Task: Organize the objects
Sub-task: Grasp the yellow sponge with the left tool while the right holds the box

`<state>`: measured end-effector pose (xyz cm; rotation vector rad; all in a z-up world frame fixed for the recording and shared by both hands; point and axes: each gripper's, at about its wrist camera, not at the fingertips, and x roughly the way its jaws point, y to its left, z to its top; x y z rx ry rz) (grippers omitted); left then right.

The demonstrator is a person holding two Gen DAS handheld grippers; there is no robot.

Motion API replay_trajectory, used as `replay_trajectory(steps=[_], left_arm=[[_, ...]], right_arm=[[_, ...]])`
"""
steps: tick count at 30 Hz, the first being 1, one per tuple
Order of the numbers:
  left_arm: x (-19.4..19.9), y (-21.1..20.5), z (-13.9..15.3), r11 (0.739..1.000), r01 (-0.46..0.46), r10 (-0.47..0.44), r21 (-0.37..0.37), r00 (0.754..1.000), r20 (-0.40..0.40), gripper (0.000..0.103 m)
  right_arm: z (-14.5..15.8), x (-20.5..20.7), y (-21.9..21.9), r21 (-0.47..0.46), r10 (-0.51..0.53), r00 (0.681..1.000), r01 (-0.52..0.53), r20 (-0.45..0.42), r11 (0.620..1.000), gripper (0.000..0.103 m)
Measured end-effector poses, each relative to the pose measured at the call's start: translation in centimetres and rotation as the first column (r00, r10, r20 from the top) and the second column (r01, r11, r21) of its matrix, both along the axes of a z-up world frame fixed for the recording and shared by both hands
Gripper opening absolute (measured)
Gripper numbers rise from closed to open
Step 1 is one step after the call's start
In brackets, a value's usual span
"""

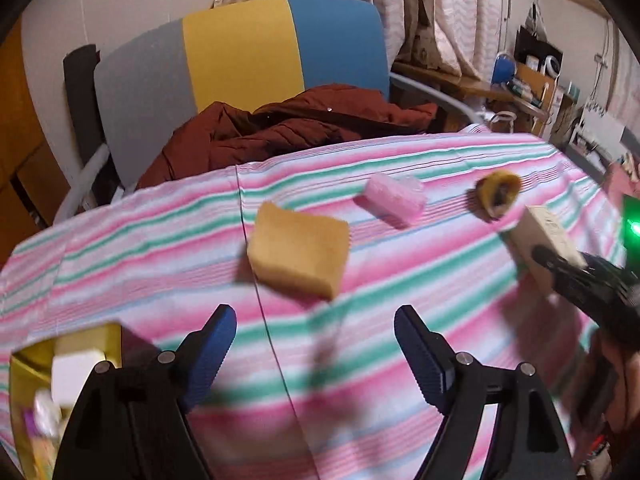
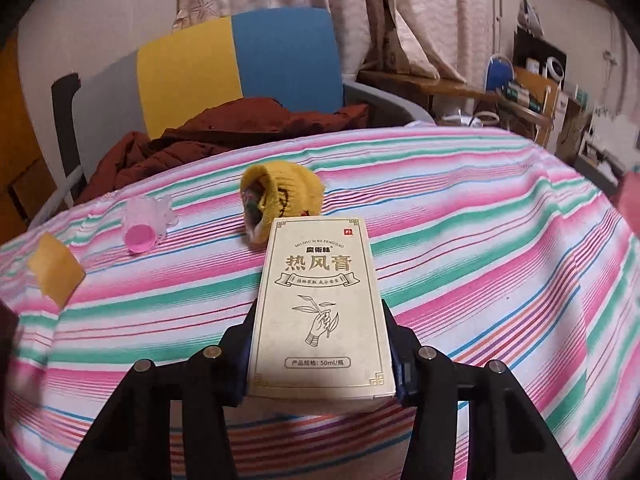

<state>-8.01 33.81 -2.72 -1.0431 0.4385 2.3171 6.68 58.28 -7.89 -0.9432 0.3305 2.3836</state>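
Just left of the left gripper (image 1: 316,344), a shiny gold box (image 1: 24,384) holds pale, blurred items. Its ribbed blue fingers (image 1: 214,354) stand wide apart with nothing between them, over the striped cloth of the tabletop (image 1: 400,280). Ahead of them lies a porous yellow sponge (image 1: 298,250), squarish and soft-edged. Farther right sit a pink bottle (image 1: 394,200) on its side and a knitted yellow pouch (image 1: 498,194). The right gripper (image 2: 320,344) has its fingers (image 2: 402,372) pressed on both sides of a smooth cream carton (image 2: 320,312), a flat rectangular pack.
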Motion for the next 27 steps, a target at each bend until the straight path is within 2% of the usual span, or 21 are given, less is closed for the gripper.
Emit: replay_trajectory(steps=[3, 5, 9, 11, 13, 15, 21, 27], left_arm=[[-1.3, 1.1, -0.4, 0.999, 0.004, -0.006, -0.039, 0.998, -0.057, 0.084], [-2.2, 1.5, -0.6, 0.999, -0.004, 0.001, -0.046, 0.998, -0.068, 0.085], [-3.5, 1.7, -0.2, 1.0, -0.007, 0.006, -0.015, 0.997, -0.076, 0.087], [-4.1, 1.6, 0.2, 1.0, -0.014, 0.016, 0.023, 0.997, -0.074, 0.087], [-4.9, 1.5, 0.3, 0.998, -0.016, 0.019, 0.059, 0.998, -0.058, 0.093], [-5.5, 1.6, 0.1, 0.997, -0.009, 0.013, 0.073, 0.999, -0.051, 0.103], [-6.2, 2.6, -1.6, 0.998, 0.045, -0.043, 0.039, 0.998, -0.045, 0.103], [-6.4, 3.3, -3.6, 1.0, 0.022, -0.023, -0.007, 0.999, -0.026, 0.103]], right_arm=[[-0.2, -0.8, -0.7, 0.036, 0.031, 0.999, -0.032, 0.024, 0.999, 0.052], [-0.3, -1.1, -1.1, 0.052, 0.042, 0.998, -0.043, 0.037, 0.998, 0.052], [-0.6, -1.1, -0.8, 0.039, 0.037, 0.999, -0.039, 0.033, 0.998, 0.052], [-0.9, -1.0, -0.3, 0.015, 0.027, 0.999, -0.028, 0.03, 0.999, 0.052], [-1.1, -0.8, 0.2, -0.011, 0.017, 1.0, -0.017, 0.022, 1.0, 0.052], [-1.2, -0.6, 0.5, -0.025, 0.008, 1.0, -0.008, 0.01, 1.0, 0.052], [-1.3, -0.7, 0.4, -0.024, 0.009, 1.0, -0.009, 0.008, 1.0, 0.052], [-1.5, -0.4, 0.9, -0.049, 0.011, 1.0, -0.011, -0.005, 0.999, 0.052]])
